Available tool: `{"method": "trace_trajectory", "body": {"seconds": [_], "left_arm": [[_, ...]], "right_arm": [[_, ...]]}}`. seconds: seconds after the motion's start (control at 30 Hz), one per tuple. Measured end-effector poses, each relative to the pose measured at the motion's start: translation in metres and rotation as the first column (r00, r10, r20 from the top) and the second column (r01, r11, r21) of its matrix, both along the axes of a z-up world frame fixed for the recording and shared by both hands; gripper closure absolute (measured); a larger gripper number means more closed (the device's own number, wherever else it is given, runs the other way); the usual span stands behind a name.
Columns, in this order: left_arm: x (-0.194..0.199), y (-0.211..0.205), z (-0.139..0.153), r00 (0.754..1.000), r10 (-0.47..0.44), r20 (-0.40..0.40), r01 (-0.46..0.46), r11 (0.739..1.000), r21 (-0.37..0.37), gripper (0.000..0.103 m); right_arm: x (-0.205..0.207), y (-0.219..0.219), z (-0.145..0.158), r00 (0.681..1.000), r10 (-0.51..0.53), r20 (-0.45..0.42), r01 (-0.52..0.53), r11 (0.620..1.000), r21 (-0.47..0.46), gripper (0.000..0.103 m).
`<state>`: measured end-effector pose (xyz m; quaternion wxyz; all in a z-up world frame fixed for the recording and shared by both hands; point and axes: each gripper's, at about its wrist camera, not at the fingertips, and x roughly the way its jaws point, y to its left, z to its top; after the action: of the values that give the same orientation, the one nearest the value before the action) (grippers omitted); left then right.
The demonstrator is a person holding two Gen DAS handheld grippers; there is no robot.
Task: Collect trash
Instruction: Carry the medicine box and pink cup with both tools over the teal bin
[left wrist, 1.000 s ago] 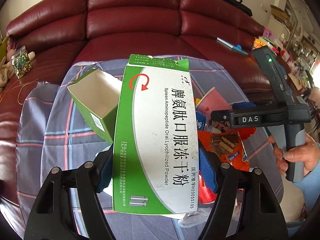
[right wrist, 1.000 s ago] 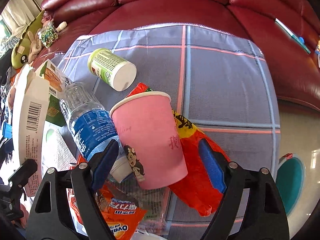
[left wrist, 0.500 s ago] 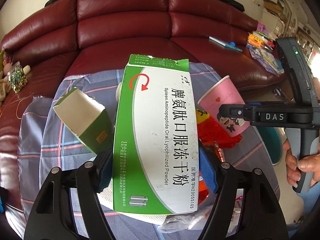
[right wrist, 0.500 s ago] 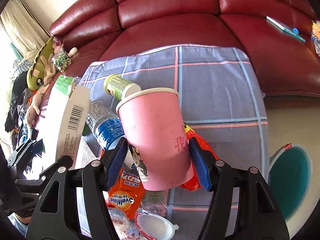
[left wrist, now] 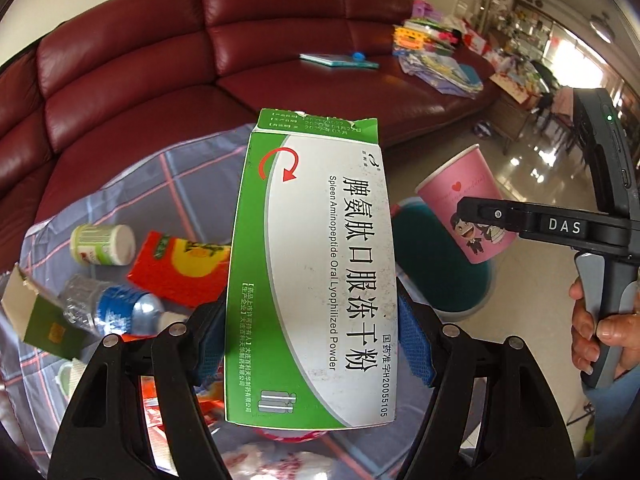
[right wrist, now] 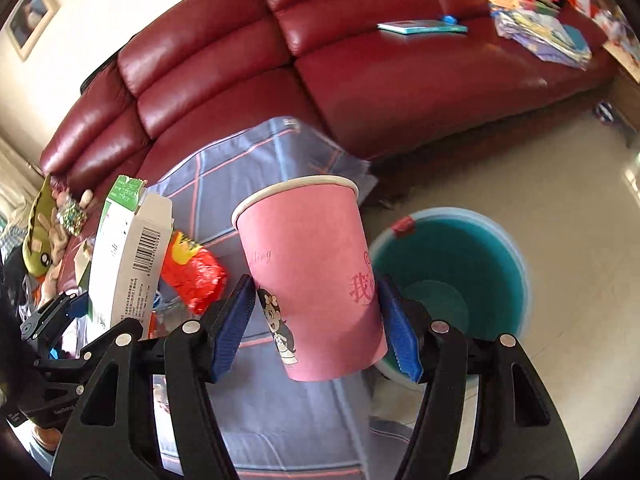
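pink paper cup (right wrist: 308,276): clamped between the right gripper (right wrist: 316,320) jaws, rim up and tilted, raised just beside the teal bin (right wrist: 452,280), partly over its near rim. Jaws have just been closing, cup between them.
medicine box (left wrist: 312,272): green-and-white carton, clamped lengthwise in the left gripper (left wrist: 312,344) jaws, torn flap away from the camera; near the bin but still on the cloth side.
bin: on the floor past the edge of the plaid cloth (right wrist: 256,152); looks empty.
left behind on cloth: water bottle (left wrist: 112,308), white-capped jar (left wrist: 104,244), red snack wrapper (left wrist: 180,272), small green box (left wrist: 44,320), all well away from the bin.
why: both items gripped across their width, likely for a clean drop into the bin.
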<state>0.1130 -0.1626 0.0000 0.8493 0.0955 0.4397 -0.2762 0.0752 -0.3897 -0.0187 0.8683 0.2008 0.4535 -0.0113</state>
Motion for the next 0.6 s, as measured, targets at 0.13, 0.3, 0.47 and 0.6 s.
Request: {"method": "trace_trajectory", "body": {"seconds": [0.13, 0.3, 0.47, 0.6], "left_arm": [[-0.002, -0.060, -0.021, 0.995, -0.084, -0.045, 0.085, 0.996, 0.019, 0.030], [0.000, -0.119, -0.052, 0.983, -0.143, -0.113, 0.148, 0.988, 0.035, 0.030], [0.005, -0.165, -0.079, 0.969, -0.193, -0.154, 0.205, 0.976, 0.072, 0.030], [0.017, -0.187, -0.098, 0.960, -0.200, -0.194, 0.221, 0.971, 0.095, 0.029]], "right_arm": [[-0.028, -0.054, -0.017, 0.994, -0.108, -0.021, 0.108, 0.994, 0.014, 0.043], [-0.049, -0.100, -0.038, 0.981, -0.186, -0.048, 0.188, 0.982, 0.035, 0.042], [-0.057, -0.125, -0.055, 0.970, -0.230, -0.073, 0.234, 0.971, 0.057, 0.042], [-0.053, -0.135, -0.068, 0.964, -0.247, -0.097, 0.255, 0.964, 0.074, 0.042]]}}
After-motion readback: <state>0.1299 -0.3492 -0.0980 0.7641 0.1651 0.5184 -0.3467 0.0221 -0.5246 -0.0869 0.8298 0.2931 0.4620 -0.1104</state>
